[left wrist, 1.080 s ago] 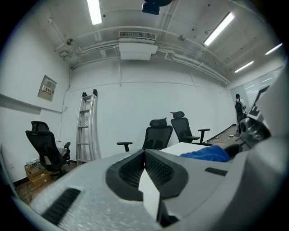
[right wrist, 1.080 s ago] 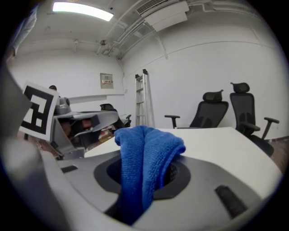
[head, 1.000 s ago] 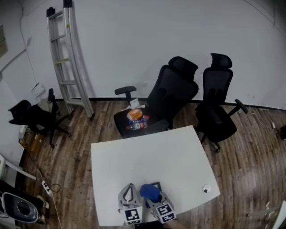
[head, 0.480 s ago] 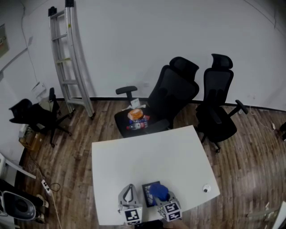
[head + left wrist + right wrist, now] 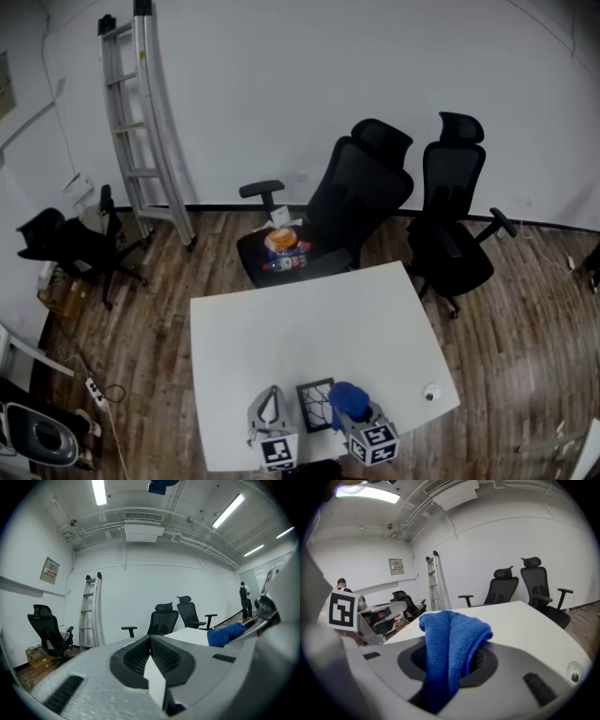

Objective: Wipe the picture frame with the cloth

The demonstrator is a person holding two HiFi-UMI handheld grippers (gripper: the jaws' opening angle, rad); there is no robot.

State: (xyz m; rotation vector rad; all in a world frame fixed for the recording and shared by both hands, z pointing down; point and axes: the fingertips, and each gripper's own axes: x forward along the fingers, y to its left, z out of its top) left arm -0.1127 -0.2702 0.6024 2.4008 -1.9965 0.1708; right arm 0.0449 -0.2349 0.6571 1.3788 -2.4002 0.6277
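Gripping a bunched blue cloth (image 5: 452, 637) between its jaws, the right tool (image 5: 452, 667) sits at the near edge of the table (image 5: 309, 328). Over the last second it has slid rightward. The cloth lay on top of the picture frame (image 5: 316, 405) and now hangs just to its right, leaving the dark frame uncovered and flat on the table. I read that as the end of one wiping pass. Whether more strokes are needed I cannot judge, since no dirt can be made out.

The left tool (image 5: 150, 641), jaws closed on nothing, has kept its place just left of the frame; whether it touches the frame I cannot tell. Further out, a small round white thing (image 5: 431, 395) lies near the table's right edge, well apart from the work, and nothing on the table blocks a return stroke. Beyond the far edge stand two black office chairs (image 5: 352, 202), one with packets on its seat, and a ladder (image 5: 141, 122) leans on the wall at far left.
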